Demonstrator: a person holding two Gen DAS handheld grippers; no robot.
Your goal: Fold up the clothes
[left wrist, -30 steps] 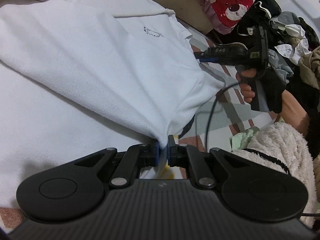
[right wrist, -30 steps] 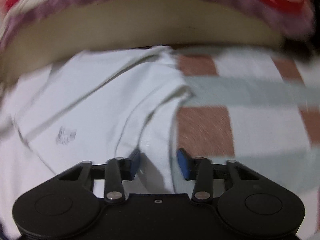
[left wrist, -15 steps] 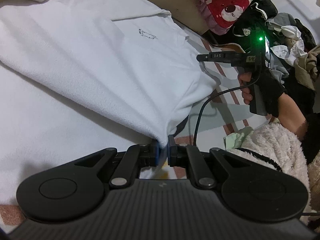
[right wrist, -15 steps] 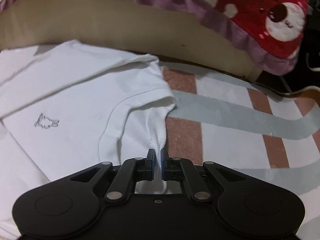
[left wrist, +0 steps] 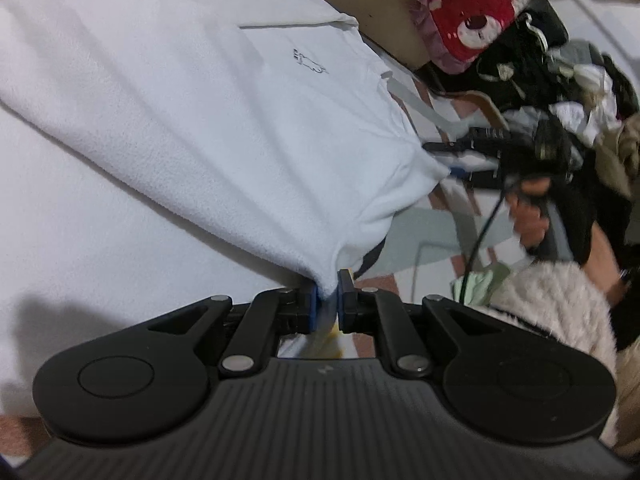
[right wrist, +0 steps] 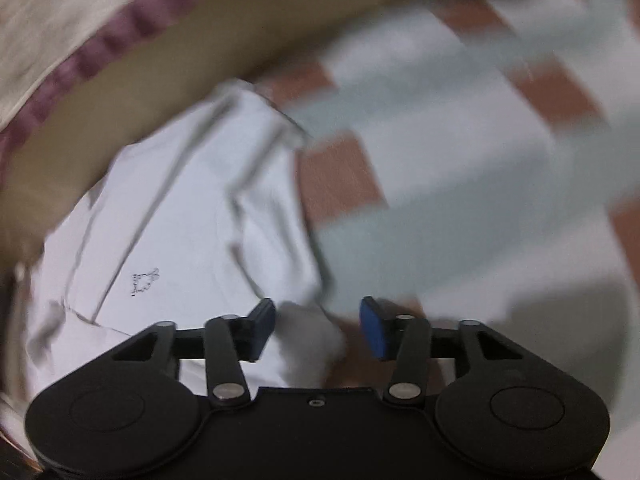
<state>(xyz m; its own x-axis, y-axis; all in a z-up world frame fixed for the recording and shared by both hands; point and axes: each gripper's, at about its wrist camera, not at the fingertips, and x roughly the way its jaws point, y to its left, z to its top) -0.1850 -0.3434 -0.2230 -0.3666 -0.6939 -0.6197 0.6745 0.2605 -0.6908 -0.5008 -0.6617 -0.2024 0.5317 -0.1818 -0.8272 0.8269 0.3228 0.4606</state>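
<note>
left gripper (left wrist: 328,300) at bottom centre of the left wrist view, blue pads pinched tight on a corner of the white shirt (left wrist: 208,128), cloth bunched between the jaws and pulled up taut from there; shirt fans out from the pinch toward the upper left of the frame, small line-drawn logo (left wrist: 310,63) in the upper middle, lying over a white sheet (left wrist: 100,240) that fills the left side; right gripper (right wrist: 318,326) at bottom centre of the right wrist view, jaws spread wide, nothing clamped, a lump of the shirt's white fabric (right wrist: 312,344) sits in the gap between the blue pads, cannot tell if it touches either pad, frame is motion-blurred; same gripper shows from the side at centre right of the left wrist view, black body just beside the shirt's far corner, held by a hand (left wrist: 532,216) in a black fingerless glove; in the right wrist view the shirt covers the left half of the frame, logo lower left; checked bedspread (right wrist: 460,200) in rust, grey and white takes the right half; tan headboard edge (right wrist: 160,92) runs across the top with a purple-frilled pillow (right wrist: 80,44) behind it; left wrist view upper right: red bear print (left wrist: 476,24) on that pillow, dark pile of clothes (left wrist: 560,80) beside it, fluffy cream sleeve (left wrist: 552,312) at lower right
</note>
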